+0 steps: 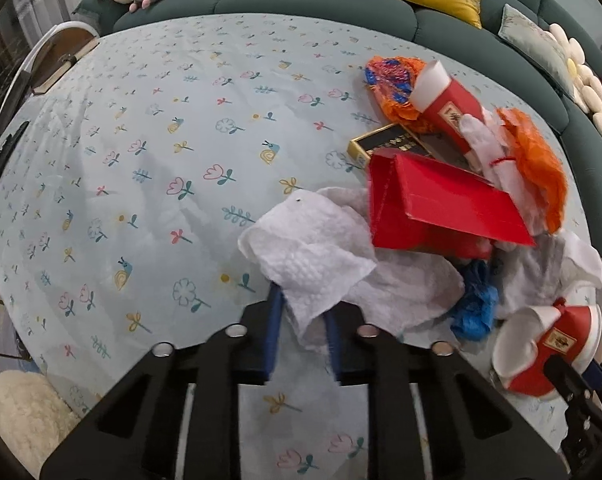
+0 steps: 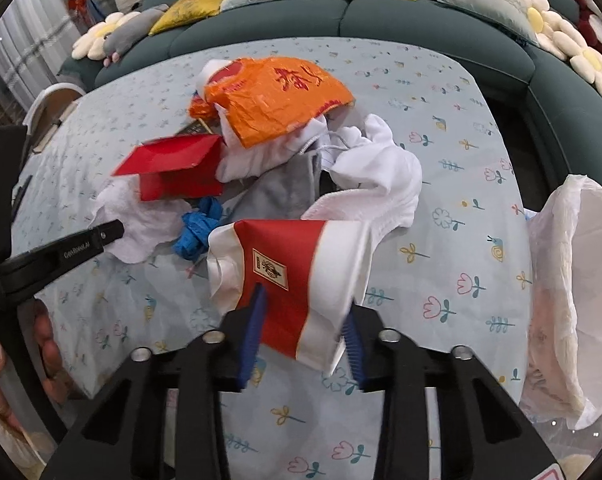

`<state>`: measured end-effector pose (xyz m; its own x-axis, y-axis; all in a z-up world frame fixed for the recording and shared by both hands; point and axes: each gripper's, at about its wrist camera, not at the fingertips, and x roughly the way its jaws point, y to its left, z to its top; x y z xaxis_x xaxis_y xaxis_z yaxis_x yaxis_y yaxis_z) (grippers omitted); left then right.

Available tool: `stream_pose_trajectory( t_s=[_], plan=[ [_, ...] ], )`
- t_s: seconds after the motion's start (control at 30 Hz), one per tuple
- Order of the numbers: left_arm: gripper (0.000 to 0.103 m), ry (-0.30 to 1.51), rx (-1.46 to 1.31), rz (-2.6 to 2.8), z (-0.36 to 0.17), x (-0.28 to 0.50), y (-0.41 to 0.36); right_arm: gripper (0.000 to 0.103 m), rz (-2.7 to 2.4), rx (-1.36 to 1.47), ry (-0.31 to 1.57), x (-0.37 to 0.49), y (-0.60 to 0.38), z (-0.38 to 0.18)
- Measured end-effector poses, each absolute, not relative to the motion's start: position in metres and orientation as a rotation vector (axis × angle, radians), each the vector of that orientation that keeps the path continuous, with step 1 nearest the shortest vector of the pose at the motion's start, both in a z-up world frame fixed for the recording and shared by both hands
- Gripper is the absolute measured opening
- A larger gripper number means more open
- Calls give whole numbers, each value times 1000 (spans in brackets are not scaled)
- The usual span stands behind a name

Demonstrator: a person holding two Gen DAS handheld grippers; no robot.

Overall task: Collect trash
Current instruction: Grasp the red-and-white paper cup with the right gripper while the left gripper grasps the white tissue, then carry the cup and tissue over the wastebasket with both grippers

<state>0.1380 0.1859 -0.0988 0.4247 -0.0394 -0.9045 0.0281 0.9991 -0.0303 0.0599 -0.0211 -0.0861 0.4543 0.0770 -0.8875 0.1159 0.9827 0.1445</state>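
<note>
Your left tool (image 1: 301,316) is clenched on a white paper towel (image 1: 309,256): both blue pads pinch the towel's lower tip, and the rest of the sheet fans out beyond the fingertips onto the bench (image 1: 141,160), which is covered in a pale blue cloth printed with flowers and snails. Your right tool (image 2: 303,328) is grasping a crushed red-and-white paper cup (image 2: 289,276); the cup sits crosswise between the blue pads, its flattened rim jutting past the left pad and its white band against the right one. The remaining trash lies in a heap just beyond both tools, toward the far edge of the bench: a folded red card box (image 1: 433,208) rests against the towel's far side, with a crumpled blue scrap (image 2: 199,232) just beside the cup, a grey and white bundle of cloth (image 2: 341,176) behind the cup, and an orange plastic bag (image 2: 277,96) on top at the back. A white plastic bag (image 2: 573,280) hangs open off the right edge of the bench, well apart from the cup. A green sofa (image 2: 381,20) with cushions curves around the far side.
</note>
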Motion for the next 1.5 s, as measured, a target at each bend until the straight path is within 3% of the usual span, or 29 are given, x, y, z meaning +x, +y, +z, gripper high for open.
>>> stream_pose_trajectory(
  t_s=[0.07, 0.3, 0.9, 1.5],
  plan=[
    [11, 1115, -6, -49, -92, 130, 185, 18, -9, 214, 1088, 57, -23, -81],
    [8, 1063, -11, -73, -62, 106, 171, 3, -11, 205, 1037, 39, -26, -56],
    [8, 932, 103, -290, 2, 28, 81, 3, -143, 268, 862, -30, -92, 3],
    [8, 830, 276, -579, 30, -30, -57, 3, -359, 368, 785, -100, -192, 7]
  ],
)
